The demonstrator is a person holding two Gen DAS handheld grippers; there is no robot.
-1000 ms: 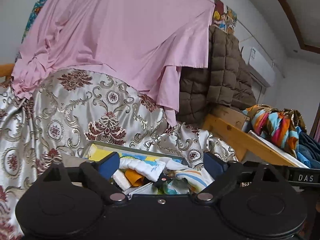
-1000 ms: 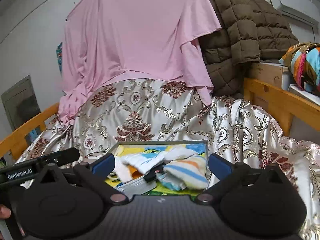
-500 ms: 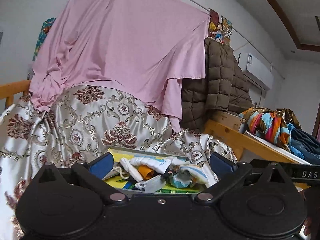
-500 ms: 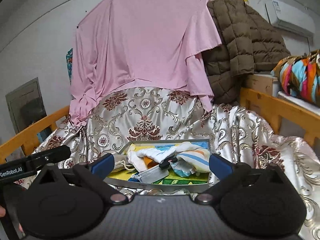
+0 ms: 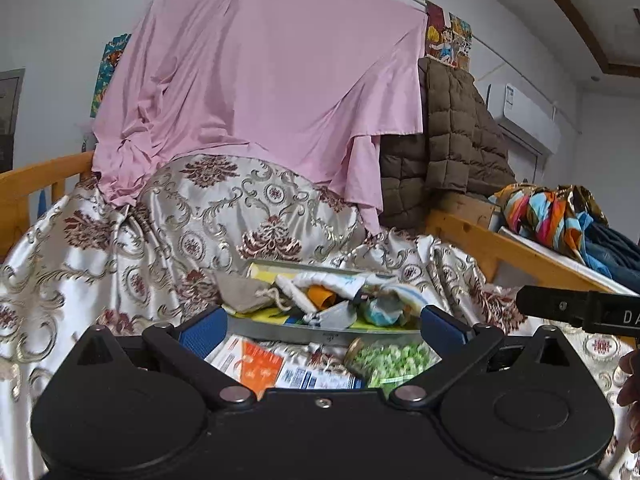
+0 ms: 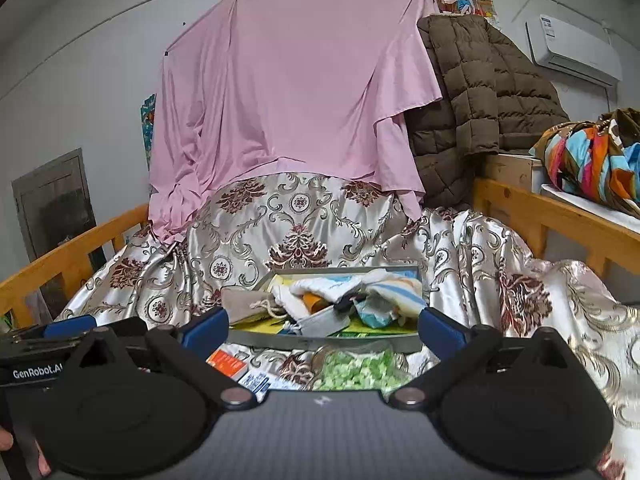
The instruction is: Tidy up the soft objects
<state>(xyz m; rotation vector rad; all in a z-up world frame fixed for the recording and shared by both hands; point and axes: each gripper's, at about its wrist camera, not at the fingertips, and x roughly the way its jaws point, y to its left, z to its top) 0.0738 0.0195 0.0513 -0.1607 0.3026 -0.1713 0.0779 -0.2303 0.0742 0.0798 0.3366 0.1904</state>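
A grey tray sits on the patterned silver bedspread, piled with soft things: a white cloth, a striped cloth, a beige drawstring pouch hanging over its left rim. In front of the tray lie a bag of green bits and an orange-and-white packet. My left gripper and right gripper are both open and empty, held side by side just short of the tray.
A pink sheet and a brown quilted jacket hang behind the bed. Wooden rails run along both sides. Colourful fabric lies on a shelf at the right.
Both grippers have drawn back from the tray and tilted up. The green bag and the packet in front of the tray have come into view.
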